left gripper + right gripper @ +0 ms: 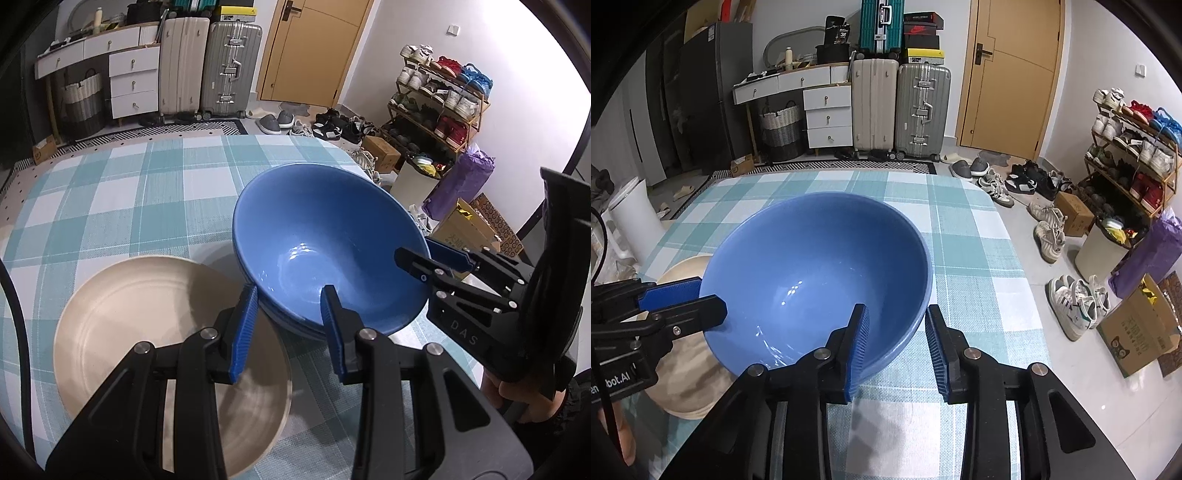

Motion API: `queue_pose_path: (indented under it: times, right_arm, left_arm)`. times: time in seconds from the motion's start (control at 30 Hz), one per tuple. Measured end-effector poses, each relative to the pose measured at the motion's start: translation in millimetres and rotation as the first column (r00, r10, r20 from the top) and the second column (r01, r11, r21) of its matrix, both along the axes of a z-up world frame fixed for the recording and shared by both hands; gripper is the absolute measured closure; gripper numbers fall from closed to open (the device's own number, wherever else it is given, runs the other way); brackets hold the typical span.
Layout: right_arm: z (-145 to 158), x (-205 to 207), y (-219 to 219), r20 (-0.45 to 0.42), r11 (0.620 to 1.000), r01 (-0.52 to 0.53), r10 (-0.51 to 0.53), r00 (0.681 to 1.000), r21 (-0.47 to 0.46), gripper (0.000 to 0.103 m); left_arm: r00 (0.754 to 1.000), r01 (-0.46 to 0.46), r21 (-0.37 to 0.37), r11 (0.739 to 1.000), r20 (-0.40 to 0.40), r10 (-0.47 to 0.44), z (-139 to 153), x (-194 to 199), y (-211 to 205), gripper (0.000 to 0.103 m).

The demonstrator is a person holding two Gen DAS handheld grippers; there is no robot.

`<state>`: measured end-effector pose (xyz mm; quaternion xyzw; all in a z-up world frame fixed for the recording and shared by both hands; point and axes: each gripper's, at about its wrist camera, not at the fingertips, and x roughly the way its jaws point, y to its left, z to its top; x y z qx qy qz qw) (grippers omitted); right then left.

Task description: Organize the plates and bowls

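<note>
Straddling the near rim of the blue bowl (816,273), the right gripper (897,347) stands wide open: one pad is inside the bowl, the other outside, and neither seems to press the wall. The left gripper (288,328) is open in the same way over the bowl's rim on its own side, one finger (334,317) inside and the other outside. So both tools enclose the rim, but nothing is held firmly yet.

The blue bowl seems to sit in a second bowl of the same kind, since a paler rim shows under it in the left view; I cannot tell this for sure. This stack stands on the checked tablecloth (967,236), touching or slightly overlapping the edge of the beige plate (147,332).

I judge these risks. If only one gripper closes and lifts, the deep bowl may tilt and slide from the glossy wall. If the lower bowl sticks, it may come up and then drop. A sideways pull may push the plate.

For room, the far half of the table is free. The right edge of the table (1015,258) is near the bowl, with shoes (1075,302) and boxes on the floor below, so movement to that side is dangerous.
</note>
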<state>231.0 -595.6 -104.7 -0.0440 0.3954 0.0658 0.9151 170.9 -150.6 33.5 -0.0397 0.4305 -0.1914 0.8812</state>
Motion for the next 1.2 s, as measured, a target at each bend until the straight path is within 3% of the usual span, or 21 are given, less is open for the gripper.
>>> queue_pose_path:
  times: [0.13, 0.2, 0.4, 0.57, 0.7, 0.9, 1.2]
  right_arm:
    - [0.1, 1.2, 0.2, -0.007, 1.0, -0.015, 0.015, 1.0, 0.011, 0.064]
    - [0.3, 0.5, -0.5, -0.006, 1.0, -0.019, 0.019, 1.0, 0.024, 0.054]
    - [3.8, -0.6, -10.1, -0.002, 0.998, -0.002, 0.003, 1.0, 0.068, 0.033]
    - [8.0, -1.6, -18.3, 0.004, 0.993, 0.019, -0.02, 1.0, 0.119, 0.016]
    - [7.7, -1.0, -27.1, -0.001, 0.984, 0.041, -0.042, 0.999, 0.174, 0.006]
    - [3.1, 0.2, -32.9, -0.008, 0.974, 0.049, -0.048, 0.999, 0.223, 0.004]
    - [-9.9, 4.4, -40.8, -0.044, 0.939, 0.057, -0.044, 0.998, 0.339, 0.004]
  left_arm:
    - [1.0, 0.004, 0.003, 1.0, -0.001, -0.004, -0.3, 1.8, 2.1, 0.072]
    - [1.0, 0.003, -0.001, 1.0, -0.006, -0.003, -0.5, 2.2, 2.8, 0.069]
    - [1.0, -0.01, -0.003, 1.0, -0.007, 0.01, 3.9, 7.2, 6.9, 0.052]
    - [0.999, -0.036, 0.034, 0.999, 0.013, 0.036, 9.4, 12.5, 7.9, 0.025]
    - [0.999, -0.049, 0.026, 0.998, 0.016, 0.048, 13.1, 18.6, 9.4, 0.02]
    - [0.998, -0.067, 0.003, 0.998, 0.005, 0.067, 9.8, 25.2, 11.1, 0.001]
    - [0.995, -0.086, -0.04, 0.995, -0.043, 0.084, -10.8, 43.6, 15.7, 0.001]
